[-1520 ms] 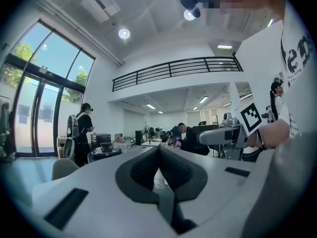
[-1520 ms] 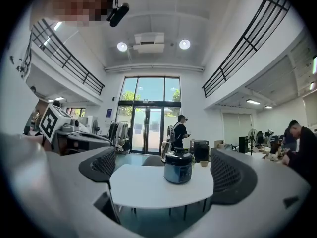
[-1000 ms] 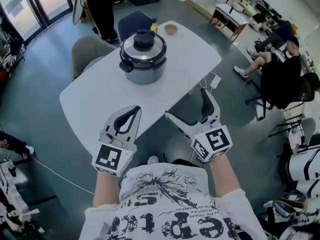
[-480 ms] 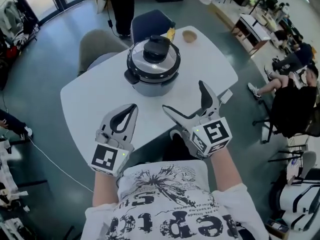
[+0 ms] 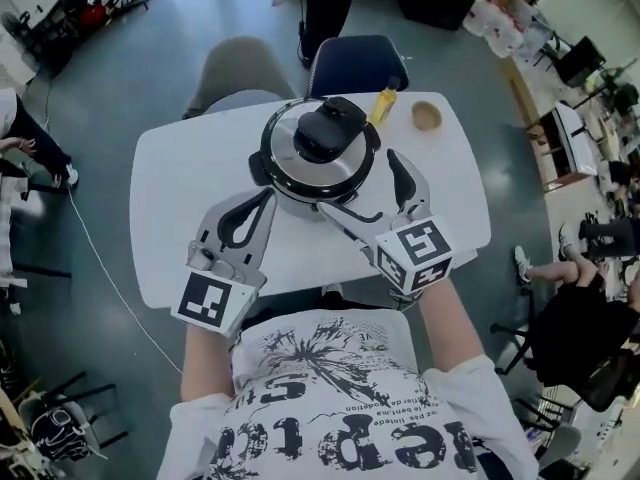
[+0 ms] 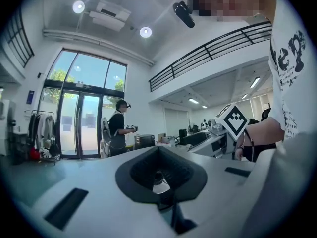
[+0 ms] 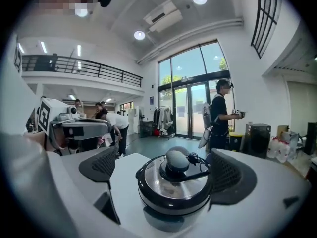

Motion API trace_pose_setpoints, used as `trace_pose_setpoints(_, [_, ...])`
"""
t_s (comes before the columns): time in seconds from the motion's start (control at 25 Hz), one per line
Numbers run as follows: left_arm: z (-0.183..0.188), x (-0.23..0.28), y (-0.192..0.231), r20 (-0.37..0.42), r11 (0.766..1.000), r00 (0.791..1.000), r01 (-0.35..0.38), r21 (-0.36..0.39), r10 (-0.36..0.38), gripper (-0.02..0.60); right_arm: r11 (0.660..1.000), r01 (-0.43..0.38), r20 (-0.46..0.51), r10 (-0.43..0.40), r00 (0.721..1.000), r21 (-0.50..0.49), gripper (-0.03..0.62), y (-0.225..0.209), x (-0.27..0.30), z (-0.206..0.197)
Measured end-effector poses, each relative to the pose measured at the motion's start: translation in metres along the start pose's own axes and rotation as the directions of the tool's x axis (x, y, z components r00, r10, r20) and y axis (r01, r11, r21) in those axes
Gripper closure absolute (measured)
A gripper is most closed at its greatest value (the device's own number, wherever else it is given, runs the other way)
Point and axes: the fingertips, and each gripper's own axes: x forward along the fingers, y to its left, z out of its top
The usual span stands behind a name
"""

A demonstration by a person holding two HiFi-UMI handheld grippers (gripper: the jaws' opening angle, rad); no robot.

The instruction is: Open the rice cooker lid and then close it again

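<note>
Reaching stage: rice cooker (image 5: 296,202) on a white counter (image 5: 175,203), lid (image 5: 345,168) down. Right tongs (image 5: 358,184) spread wide, facing it, apparently not touching. Left tongs (image 5: 266,199) pressed together, empty. Next, grip the lid's handle (image 5: 325,131).

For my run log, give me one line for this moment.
rice cooker: lid closed | left tongs: shut, empty | right tongs: open, facing rice cooker
</note>
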Motion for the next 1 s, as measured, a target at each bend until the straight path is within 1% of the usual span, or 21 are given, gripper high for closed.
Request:
trace_pose_setpoints(0.12, [0.002, 0.019, -0.005, 0.007, 0.997, 0.997, -0.071, -0.015, 0.071, 0.568, 0.996, -0.079, -0.006, 0.079, 0.997, -0.030, -0.004, -0.018, 0.008, 0.004])
trace_pose_setpoints(0.2, [0.003, 0.028, -0.006, 0.007, 0.992, 0.992, -0.123, -0.019, 0.123, 0.569, 0.990, -0.132, -0.030, 0.131, 0.991, -0.049, -0.003, -0.028, 0.016, 0.005])
trace_pose_setpoints(0.32, [0.002, 0.032, -0.009, 0.010, 0.981, 0.981, -0.194, -0.012, 0.194, 0.569, 0.970, -0.229, -0.128, 0.218, 0.967, -0.081, -0.003, -0.034, 0.033, -0.002])
trace_pose_setpoints(0.44, [0.003, 0.031, -0.010, 0.019, 0.974, 0.975, -0.224, 0.024, 0.223, 0.569, 0.947, -0.300, -0.254, 0.264, 0.931, -0.113, -0.003, -0.030, 0.052, -0.017])
trace_pose_setpoints(0.56, [0.007, 0.027, -0.006, 0.026, 0.966, 0.968, -0.251, 0.056, 0.250, 0.569, 0.937, -0.327, -0.364, 0.264, 0.893, -0.122, 0.021, -0.029, 0.070, -0.028])
trace_pose_setpoints(0.64, [0.007, 0.024, -0.001, 0.026, 0.963, 0.964, -0.264, 0.060, 0.263, 0.568, 0.936, -0.331, -0.437, 0.249, 0.864, -0.121, 0.040, -0.031, 0.083, -0.034])
trace_pose_setpoints(0.68, [0.006, 0.022, 0.002, 0.024, 0.962, 0.963, -0.268, 0.056, 0.267, 0.569, 0.936, -0.330, -0.465, 0.240, 0.852, -0.122, 0.040, -0.033, 0.089, -0.036])
trace_pose_setpoints(0.84, [0.002, 0.022, 0.018, 0.022, 0.961, 0.961, -0.276, 0.033, 0.275, 0.568, 0.937, -0.330, -0.537, 0.224, 0.813, -0.109, 0.060, -0.038, 0.110, -0.039])
trace_pose_setpoints(0.92, [0.006, 0.024, 0.025, 0.039, 0.961, 0.961, -0.274, 0.031, 0.273, 0.569, 0.939, -0.333, -0.580, 0.222, 0.784, -0.090, 0.077, -0.039, 0.117, -0.043])
trace_pose_setpoints(1.0, [0.011, 0.026, 0.030, 0.060, 0.964, 0.963, -0.264, 0.023, 0.263, 0.568, 0.945, -0.321, -0.623, 0.210, 0.753, -0.070, 0.116, -0.041, 0.126, -0.047])
